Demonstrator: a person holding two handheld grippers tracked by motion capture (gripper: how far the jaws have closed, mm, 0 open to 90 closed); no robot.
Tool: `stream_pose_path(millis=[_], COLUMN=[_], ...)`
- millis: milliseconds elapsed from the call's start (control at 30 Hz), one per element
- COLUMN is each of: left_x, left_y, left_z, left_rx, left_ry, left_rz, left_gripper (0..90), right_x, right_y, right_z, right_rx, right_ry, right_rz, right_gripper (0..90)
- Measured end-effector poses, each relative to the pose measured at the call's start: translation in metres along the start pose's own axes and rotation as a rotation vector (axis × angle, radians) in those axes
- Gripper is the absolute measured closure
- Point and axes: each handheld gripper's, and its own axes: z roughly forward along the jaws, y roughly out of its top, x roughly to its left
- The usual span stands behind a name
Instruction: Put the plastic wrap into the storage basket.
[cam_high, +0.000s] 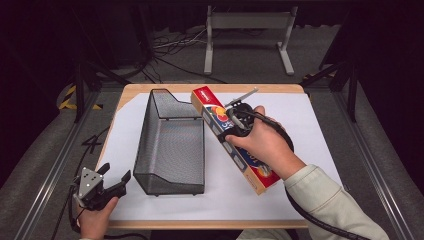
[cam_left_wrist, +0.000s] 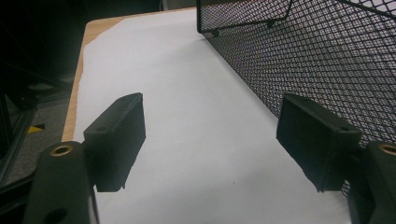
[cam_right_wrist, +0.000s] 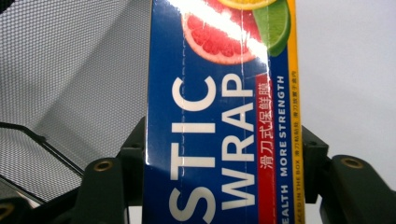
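Right claw (cam_high: 226, 134) is clamped across the plastic wrap box (cam_high: 220, 129), just beside the mesh basket (cam_high: 170, 145); left claw (cam_left_wrist: 210, 140) stands apart, holding nothing.

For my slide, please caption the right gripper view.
Right gripper shut on the wrap box, beside the mesh basket.

Wooden table (cam_high: 295, 89) under white sheet (cam_high: 310, 125), black mesh basket (cam_high: 170, 145) upon it.

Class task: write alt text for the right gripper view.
A blue plastic wrap box with citrus pictures is clamped between the right gripper's two black jaws. A black mesh basket lies to its left on the white table cover.
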Motion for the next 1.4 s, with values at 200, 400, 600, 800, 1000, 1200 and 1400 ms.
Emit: stream_pose_path(millis=[200, 400, 600, 800, 1000, 1200, 1400], left_x=[-0.001, -0.001, -0.001, -0.001, -0.001, -0.001, -0.002], left_y=[0.001, 0.001, 0.002, 0.001, 0.001, 0.0, -0.002], left_z=[0.002, 0.004, 0.004, 0.004, 0.003, 0.001, -0.003], left_rx=[0.005, 0.003, 0.004, 0.003, 0.0, 0.0, 0.002], left_ry=[-0.004, -0.011, -0.016, -0.013, -0.013, -0.013, -0.009], left_rz=[0.005, 0.004, 0.005, 0.004, 0.001, 0.009, 0.018], left_gripper=[24.8, 24.8, 24.8, 24.8, 24.8, 24.8, 24.7], right_x=[0.016, 0.029, 0.041, 0.051, 0.063, 0.073, 0.082], right_y=[0.009, 0.016, 0.023, 0.028, 0.034, 0.038, 0.042], right_z=[0.004, 0.007, 0.01, 0.018, 0.029, 0.039, 0.052], right_rx=[0.004, -0.001, 0.001, 0.012, 0.018, 0.036, 0.072], right_ry=[-0.002, -0.006, 0.002, 0.009, 0.011, 0.011, 0.002], right_rz=[0.005, 0.018, 0.023, 0.037, 0.044, 0.057, 0.075], right_gripper=[39.9, 39.9, 39.9, 39.8, 39.8, 39.7, 39.7])
